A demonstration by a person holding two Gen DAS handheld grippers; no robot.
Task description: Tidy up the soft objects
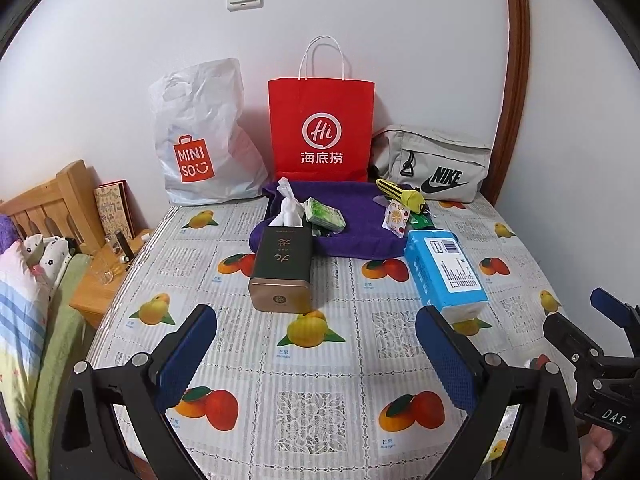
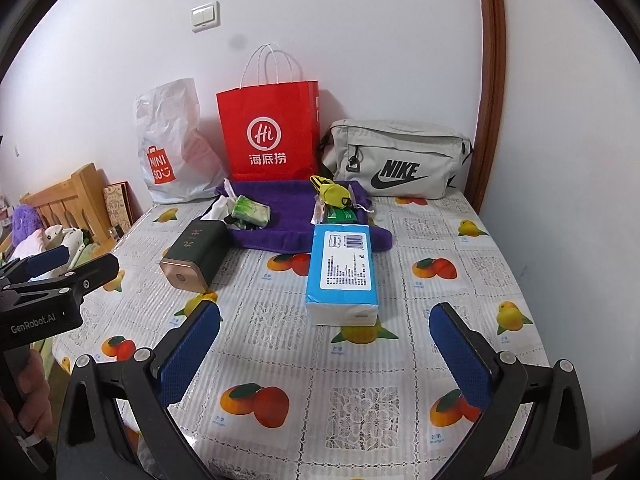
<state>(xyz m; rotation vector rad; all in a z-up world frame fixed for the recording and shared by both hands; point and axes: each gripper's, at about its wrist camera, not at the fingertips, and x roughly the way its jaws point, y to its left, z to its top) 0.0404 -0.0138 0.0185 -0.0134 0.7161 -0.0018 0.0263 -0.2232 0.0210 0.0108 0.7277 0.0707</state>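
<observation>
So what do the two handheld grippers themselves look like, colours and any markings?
Both the left gripper and right gripper have black angular frames with silver bolts and blue textured finger pads. White lettering marks their bodies: "GenRobot.AI" on the left, "DAS" on the right.

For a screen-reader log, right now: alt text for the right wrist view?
Open right gripper hovers over a fruit-print tablecloth, facing a blue tissue pack. Beyond lie a dark tissue box, purple towel, red paper bag and grey Nike bag.

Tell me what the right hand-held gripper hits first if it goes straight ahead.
Probably the blue tissue pack, lying nearly centred ahead of the open right hand-held gripper; bare tablecloth lies between them.
</observation>
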